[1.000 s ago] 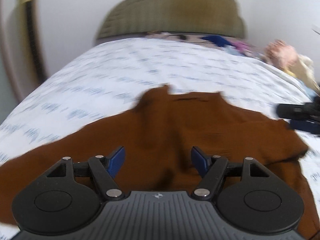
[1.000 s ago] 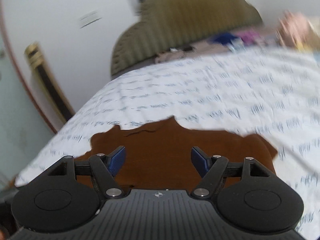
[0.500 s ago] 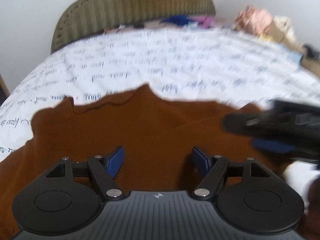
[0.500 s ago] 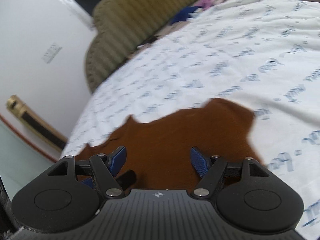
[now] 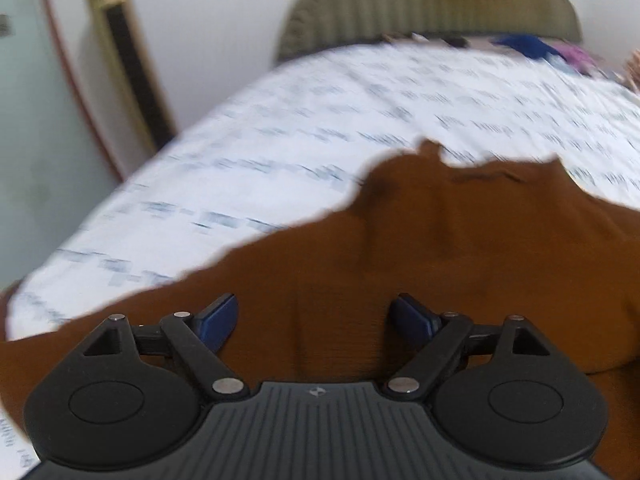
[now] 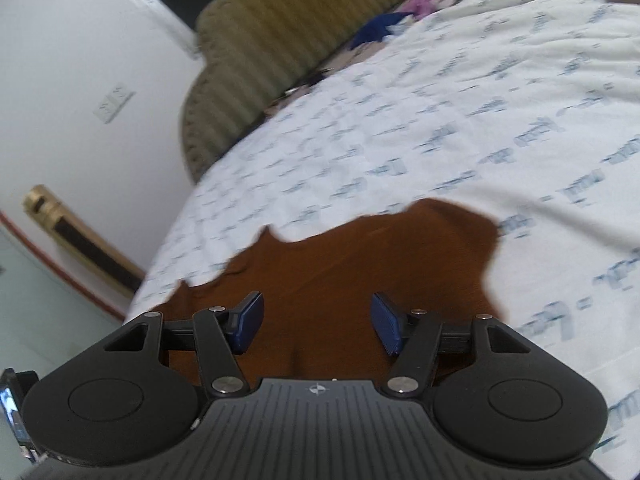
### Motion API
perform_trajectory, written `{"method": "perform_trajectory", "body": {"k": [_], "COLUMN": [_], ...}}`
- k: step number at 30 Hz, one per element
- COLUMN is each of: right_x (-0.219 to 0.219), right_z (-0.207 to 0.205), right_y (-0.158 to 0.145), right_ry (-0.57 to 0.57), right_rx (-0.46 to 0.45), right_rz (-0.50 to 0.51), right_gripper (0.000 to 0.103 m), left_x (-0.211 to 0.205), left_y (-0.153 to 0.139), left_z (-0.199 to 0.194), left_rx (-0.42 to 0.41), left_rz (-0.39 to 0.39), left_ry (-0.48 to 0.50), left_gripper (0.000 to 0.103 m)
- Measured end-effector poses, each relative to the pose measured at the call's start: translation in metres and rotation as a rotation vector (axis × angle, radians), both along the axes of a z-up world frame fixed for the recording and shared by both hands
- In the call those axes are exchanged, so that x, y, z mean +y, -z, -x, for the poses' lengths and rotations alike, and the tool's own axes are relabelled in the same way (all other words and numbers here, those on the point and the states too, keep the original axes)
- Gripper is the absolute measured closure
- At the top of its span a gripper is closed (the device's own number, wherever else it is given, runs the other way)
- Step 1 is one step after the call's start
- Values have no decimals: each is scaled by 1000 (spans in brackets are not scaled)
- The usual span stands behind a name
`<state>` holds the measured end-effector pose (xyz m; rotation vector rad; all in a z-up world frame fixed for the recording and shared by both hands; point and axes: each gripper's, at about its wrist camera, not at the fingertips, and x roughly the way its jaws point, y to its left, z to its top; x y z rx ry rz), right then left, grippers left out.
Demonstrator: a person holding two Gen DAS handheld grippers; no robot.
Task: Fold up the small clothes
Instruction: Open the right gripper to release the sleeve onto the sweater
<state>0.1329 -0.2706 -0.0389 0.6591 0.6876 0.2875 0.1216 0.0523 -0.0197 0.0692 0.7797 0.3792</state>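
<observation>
Shirt [image 5: 460, 264] lies spread on the bed [image 5: 320, 128], unfolded. Left gripper [image 5: 314, 320] has swung back leftward, jaws opening wide over cloth; right gripper [image 6: 316, 324] jaws are closing, gripping nothing yet.

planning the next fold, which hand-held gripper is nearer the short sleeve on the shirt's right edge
Right. The right hand-held gripper, jaws closing with no cloth pinched, hovers over the brown shirt just short of that sleeve. The left hand-held gripper, jaws opening, sits over the shirt's middle.
</observation>
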Motion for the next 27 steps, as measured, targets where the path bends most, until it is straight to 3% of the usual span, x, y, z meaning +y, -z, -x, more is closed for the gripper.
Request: {"method": "perform_trajectory", "body": {"k": [2,5,7,9,11,13,17,22,27], "right_x": [11,14,4,-10,-24,-34,-24,47,158], "right_z": [-1,-8,-7,-2,-4,-3,10,21,27], "right_y": [-5,-4,-1,3,17,29,6,-34,-43], "right_ry": [-18,-4,31,82,105,94,74,-131,-415], "right_rx": [-5,7,21,21,72,82,17,-73,-77], "right_rz": [4,28,14,41,53,12,-33,-22,0], "right_gripper": [42,42,42,42,48,57,54,54,54], "left_x": [-2,-22,-40,-51,-47,-39,-12,58,163], "left_y": [-13,-23,-17,3,26,26,4,-28,-44], "left_z": [11,17,10,-4,-14,-5,21,84,147], "left_rx": [-52,-98,-88,-24,43,-5,-29,-115,-159], "left_rz": [14,82,42,11,47,82,153,124,118], "left_ry": [-31,86,130,135,125,118,113,8,-231], "left_gripper": [17,17,17,17,16,16,17,17,17]}}
